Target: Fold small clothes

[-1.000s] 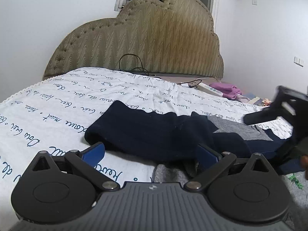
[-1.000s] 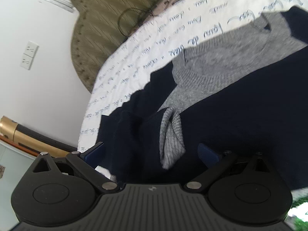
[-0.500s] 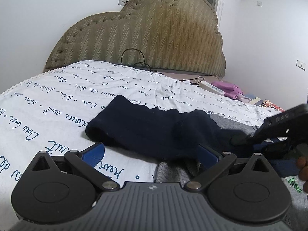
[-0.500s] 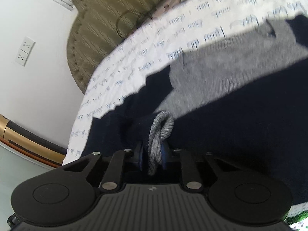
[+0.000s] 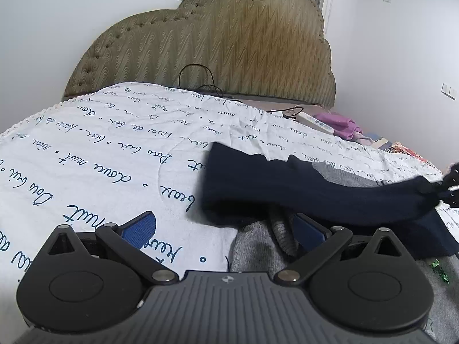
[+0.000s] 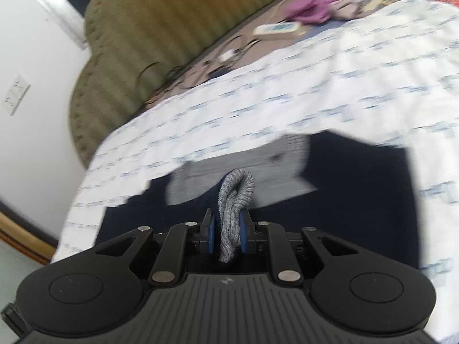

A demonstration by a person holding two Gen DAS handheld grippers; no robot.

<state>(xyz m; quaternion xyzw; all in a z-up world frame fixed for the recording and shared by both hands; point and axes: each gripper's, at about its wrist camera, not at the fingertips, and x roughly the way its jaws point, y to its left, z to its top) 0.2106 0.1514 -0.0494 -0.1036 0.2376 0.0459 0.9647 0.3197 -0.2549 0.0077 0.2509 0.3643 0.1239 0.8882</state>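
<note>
Half the right wrist view is motion-blurred; sheet (image 6: 287,97) text ahead unreadable. Right gripper (image 6: 226,233), wide apart a second ago, now clamps the grey cuff (image 6: 233,200) of the navy sweater (image 6: 344,200), sleeve pulled taut. Left gripper (image 5: 223,226) is spread wide, sweater's grey hem (image 5: 258,243) loose between its fingers

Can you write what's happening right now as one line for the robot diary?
step: folding sleeve | right gripper: shut on grey cuff | left gripper: open over sweater | bed: sweater lying on it
</note>
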